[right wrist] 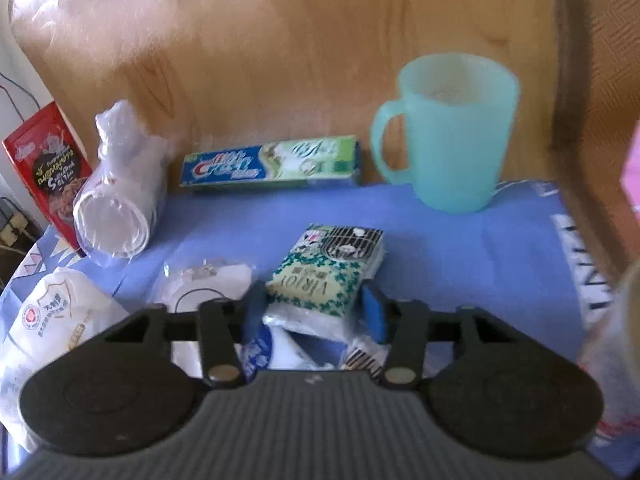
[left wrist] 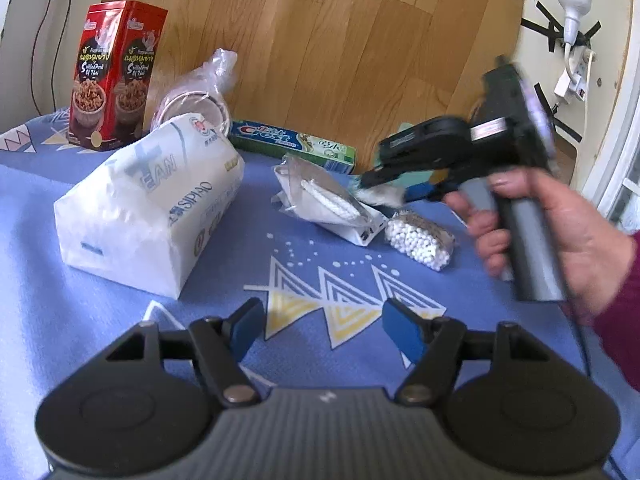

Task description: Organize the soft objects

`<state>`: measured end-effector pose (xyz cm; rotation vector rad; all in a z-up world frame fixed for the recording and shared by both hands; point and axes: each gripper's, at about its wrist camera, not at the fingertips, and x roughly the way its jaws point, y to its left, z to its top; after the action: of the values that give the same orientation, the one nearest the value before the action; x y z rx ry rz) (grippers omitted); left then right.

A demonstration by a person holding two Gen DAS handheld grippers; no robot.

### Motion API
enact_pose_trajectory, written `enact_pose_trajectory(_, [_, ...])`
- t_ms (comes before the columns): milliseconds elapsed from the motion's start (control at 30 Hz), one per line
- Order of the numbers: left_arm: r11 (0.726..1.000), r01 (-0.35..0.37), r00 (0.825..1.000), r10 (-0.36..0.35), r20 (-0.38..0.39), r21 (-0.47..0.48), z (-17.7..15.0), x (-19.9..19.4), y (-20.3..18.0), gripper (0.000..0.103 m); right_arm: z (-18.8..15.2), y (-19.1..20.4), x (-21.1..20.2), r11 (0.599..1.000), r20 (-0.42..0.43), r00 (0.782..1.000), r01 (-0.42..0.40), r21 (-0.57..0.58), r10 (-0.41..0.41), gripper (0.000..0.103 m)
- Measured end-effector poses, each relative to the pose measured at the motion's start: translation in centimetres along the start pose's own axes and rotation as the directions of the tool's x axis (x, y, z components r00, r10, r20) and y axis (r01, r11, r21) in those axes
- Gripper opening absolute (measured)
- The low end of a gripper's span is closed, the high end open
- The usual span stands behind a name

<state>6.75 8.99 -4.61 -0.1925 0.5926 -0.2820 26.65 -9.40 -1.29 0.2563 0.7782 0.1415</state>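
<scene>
In the right wrist view, the right tongs (right wrist: 314, 312) straddle the near end of the green-patterned tissue pack (right wrist: 326, 270), low centre of frame, its long axis running away from them; blue pads flank it, contact unclear. The left tongs (left wrist: 320, 332) gape over bare cloth.

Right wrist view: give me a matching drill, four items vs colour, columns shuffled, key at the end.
Items:
1. mug
2. snack box
3. toothpaste box
4. cloth

Colours:
A. red
B. blue with white and yellow triangle pattern
C. pale turquoise
D. blue, white and green

Pairs: 1-C, 2-A, 3-D, 4-B
</scene>
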Motion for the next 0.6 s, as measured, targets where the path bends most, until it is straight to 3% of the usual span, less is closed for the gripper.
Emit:
enact_pose_trajectory(133, [1.000,-0.018,1.000,0.018,-0.004,0.023,0.0,0.1,-0.4,0.068,-1.3,1.4,-5.9,0.997,0.102,0.993,-0.062,-0.050,0.067,0.047])
enact_pose_trajectory(267, [0.999,-0.019,1.000,0.019,-0.005,0.025,0.0,0.1,-0.5,0.069,-6.1,0.8,-13.2,0.979,0.175,0.971,-0.133,-0.156,0.160,0.048])
enact_pose_trajectory(467, [0.997,-0.043,0.999,0.044,-0.013,0.063,0.0,0.3,-1.0,0.070,-15.6,-1.3,-18.1,0.966,0.080,0.979,-0.167,-0.198,0.186,0.049])
enact_pose_trajectory(600, [0.993,-0.064,0.998,0.067,-0.021,0.100,-0.1,0.6,-1.5,0.072,-19.9,-1.3,-18.6,0.968,0.057,0.987,-0.135,-0.210,0.150,0.060])
